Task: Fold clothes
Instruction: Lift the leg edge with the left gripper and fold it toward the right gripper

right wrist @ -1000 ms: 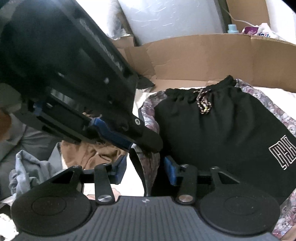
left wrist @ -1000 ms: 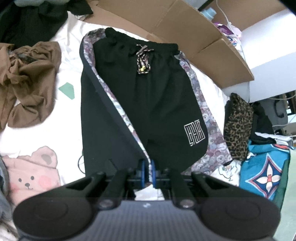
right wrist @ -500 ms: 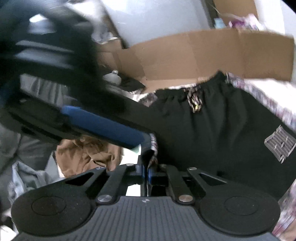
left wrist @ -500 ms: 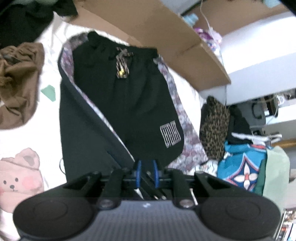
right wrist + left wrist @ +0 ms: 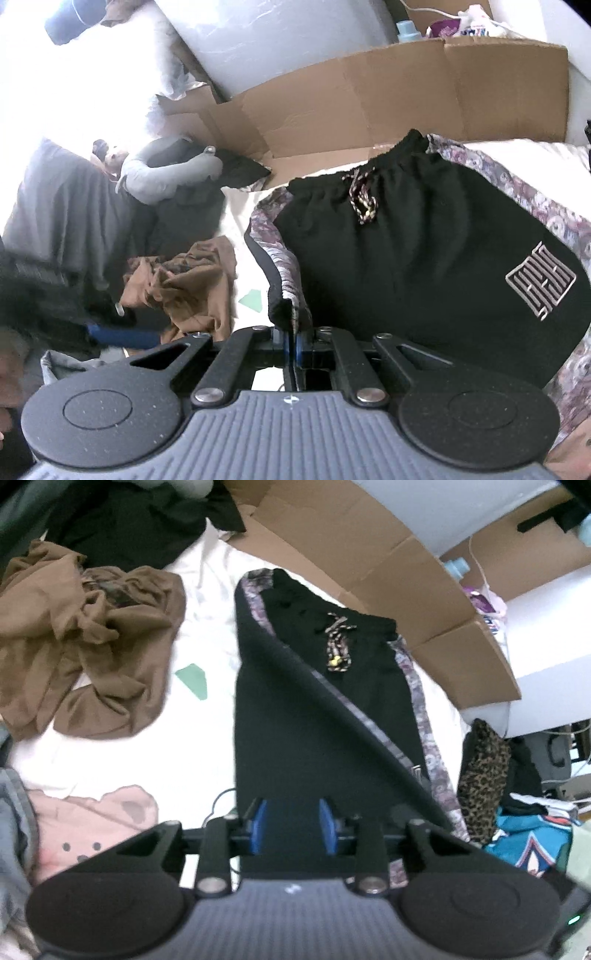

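Black shorts [image 5: 314, 720] with floral side stripes and a woven drawstring lie on a white sheet [image 5: 207, 590], waistband at the far end. One leg is lifted and drawn across the other in a taut diagonal edge. My left gripper [image 5: 293, 830] hangs over the near hem. Its jaws are opening, and black cloth shows between the blue pads [image 5: 259, 830] without being pressed. In the right wrist view the shorts [image 5: 424, 258] show a white logo. My right gripper [image 5: 293, 347] is shut on the bunched edge of the lifted leg. The left gripper's blue finger [image 5: 122, 336] shows blurred at the left.
A crumpled brown garment [image 5: 92, 646] and a pink bear-print cloth [image 5: 92, 827] lie left of the shorts. Flattened cardboard [image 5: 369, 561] borders the far side. A leopard-print piece [image 5: 484, 775] and teal patterned cloth [image 5: 528, 845] sit at the right. A grey neck pillow [image 5: 166, 173] lies far left.
The left gripper's jaws, shut on the shorts' edge before, have parted, and it has drawn off to the left. The right gripper's jaws closed on that edge.
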Motion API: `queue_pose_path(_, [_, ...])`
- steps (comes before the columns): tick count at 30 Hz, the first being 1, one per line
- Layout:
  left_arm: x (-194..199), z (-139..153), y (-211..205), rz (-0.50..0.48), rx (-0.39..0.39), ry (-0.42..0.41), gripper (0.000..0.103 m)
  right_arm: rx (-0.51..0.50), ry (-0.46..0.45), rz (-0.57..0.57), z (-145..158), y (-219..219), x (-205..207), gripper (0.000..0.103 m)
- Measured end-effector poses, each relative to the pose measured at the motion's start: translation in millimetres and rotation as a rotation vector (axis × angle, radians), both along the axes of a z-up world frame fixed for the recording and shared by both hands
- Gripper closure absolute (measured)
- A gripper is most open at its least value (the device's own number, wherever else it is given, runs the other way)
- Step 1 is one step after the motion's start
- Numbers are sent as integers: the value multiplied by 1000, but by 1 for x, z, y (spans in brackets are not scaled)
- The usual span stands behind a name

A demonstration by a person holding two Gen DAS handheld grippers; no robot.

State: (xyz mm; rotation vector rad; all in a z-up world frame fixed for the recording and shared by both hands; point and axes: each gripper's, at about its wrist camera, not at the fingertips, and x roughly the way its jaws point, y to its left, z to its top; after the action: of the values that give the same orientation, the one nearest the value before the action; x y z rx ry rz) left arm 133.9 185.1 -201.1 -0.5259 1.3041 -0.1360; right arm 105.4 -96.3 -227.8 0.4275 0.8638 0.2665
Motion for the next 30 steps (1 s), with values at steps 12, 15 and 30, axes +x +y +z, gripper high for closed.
queue_pose_path(12, [-10, -29, -12, -28, -23, 21, 61, -117, 118, 241, 39, -2, 42, 102])
queue_pose_path(15, [-12, -42, -23, -54, -16, 35, 61, -122, 156, 266, 36, -13, 46, 102])
queue_pose_path(30, [-18, -116, -64, -155, -40, 60, 59, 4, 124, 171, 2, -99, 40, 102])
